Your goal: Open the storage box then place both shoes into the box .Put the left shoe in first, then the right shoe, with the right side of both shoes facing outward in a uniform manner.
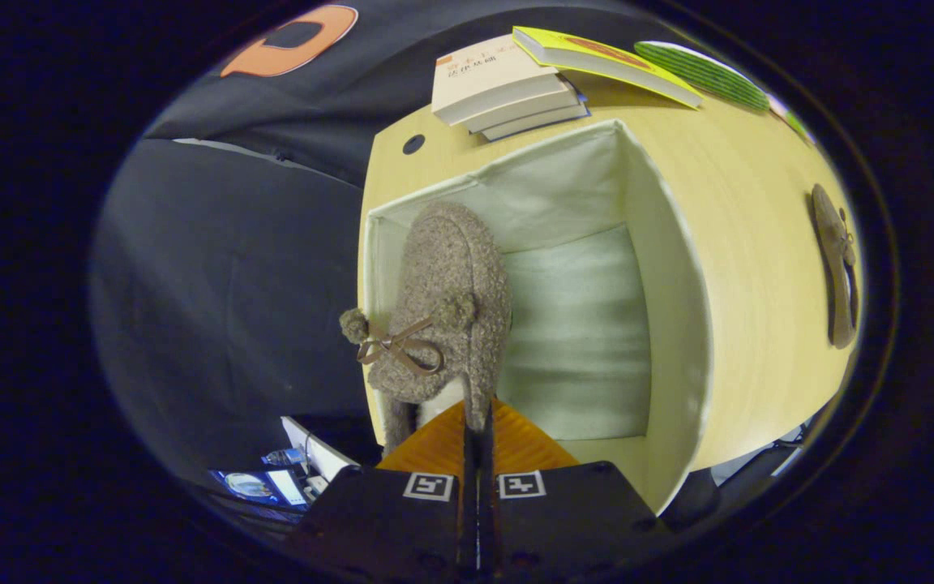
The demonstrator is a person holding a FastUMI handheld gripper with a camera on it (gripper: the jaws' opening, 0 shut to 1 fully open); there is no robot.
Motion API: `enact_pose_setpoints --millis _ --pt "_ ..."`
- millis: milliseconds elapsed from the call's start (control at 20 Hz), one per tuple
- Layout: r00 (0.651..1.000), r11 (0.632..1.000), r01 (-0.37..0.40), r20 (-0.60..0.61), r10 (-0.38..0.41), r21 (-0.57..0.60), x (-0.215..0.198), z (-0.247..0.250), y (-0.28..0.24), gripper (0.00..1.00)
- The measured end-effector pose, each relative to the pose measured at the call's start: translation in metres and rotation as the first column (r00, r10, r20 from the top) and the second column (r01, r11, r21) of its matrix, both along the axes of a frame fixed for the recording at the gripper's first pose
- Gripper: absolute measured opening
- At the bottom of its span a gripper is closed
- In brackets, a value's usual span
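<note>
there are two shoes: one fuzzy shoe (443,308) over the box (670,268), with the two fingers (434,442) closed tight on its edge, and one more shoe (836,264) lying on the table (759,243). there is one box. there are four books (507,85) in a pile. there is one table.

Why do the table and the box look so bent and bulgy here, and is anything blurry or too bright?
In the gripper view, fisheye distortion bows the table edge and the storage box walls; the lighting is even, without harsh glare; the held shoe, pinched in the gripper, looks sharp, while the second shoe beyond the box is squeezed thin.
</note>
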State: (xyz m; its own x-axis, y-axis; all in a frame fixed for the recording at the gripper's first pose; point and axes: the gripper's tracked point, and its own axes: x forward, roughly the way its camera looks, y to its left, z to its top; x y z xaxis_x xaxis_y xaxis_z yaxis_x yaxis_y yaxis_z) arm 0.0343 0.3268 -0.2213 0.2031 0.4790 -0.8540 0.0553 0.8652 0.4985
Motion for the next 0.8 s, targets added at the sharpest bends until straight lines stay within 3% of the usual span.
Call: enact_pose_setpoints --millis 200,450,800 --pt "1.0 0.996 0.025 0.008 -0.025 0.081 0.008 0.006 0.011 0.43" --pt "0.994 0.998 -0.01 0.107 0.003 0.059 0.012 0.03 0.0 0.95" --pt "0.974 0.998 -0.044 0.225 0.032 0.045 -0.005 0.088 -0.036 1.0"
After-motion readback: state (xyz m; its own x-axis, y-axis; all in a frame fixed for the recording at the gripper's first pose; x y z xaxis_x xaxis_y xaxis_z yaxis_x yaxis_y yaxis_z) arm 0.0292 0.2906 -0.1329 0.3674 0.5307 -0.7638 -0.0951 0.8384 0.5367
